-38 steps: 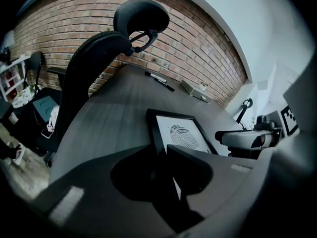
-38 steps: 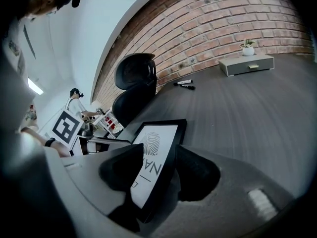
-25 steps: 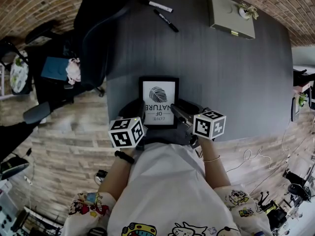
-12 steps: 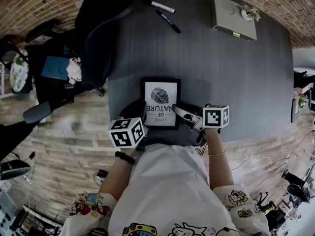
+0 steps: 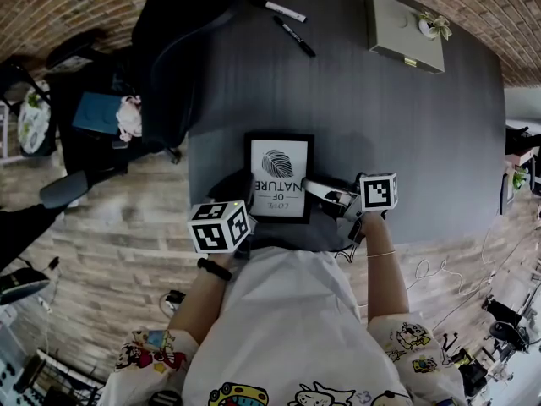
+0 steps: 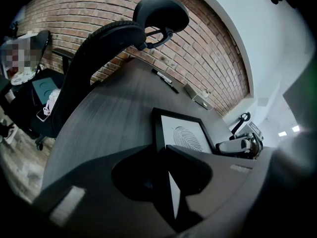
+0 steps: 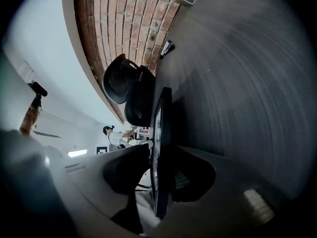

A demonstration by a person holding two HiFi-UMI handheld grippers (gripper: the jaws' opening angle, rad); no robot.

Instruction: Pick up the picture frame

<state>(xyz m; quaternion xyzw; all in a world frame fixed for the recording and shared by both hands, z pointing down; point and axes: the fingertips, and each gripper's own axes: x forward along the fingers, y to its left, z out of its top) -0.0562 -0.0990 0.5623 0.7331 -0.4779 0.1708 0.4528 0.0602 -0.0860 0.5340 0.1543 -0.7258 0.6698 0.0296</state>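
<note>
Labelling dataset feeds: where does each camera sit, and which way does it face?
Head view: on the person's head, facing down at table and picture frame; shirt, forearms, left gripper, right gripper show.
Left gripper view: on the left gripper, facing across the table toward the brick wall; jaws clamp the frame.
Right gripper view: on the right gripper, rolled sideways, facing along the frame; jaws just closing on it.
All share the frame.

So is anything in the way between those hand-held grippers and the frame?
Nothing visible. The left hand-held gripper grips the frame at its near corner; the jaws of the right hand-held gripper have just been closing on its side edge, frame between them.
</note>
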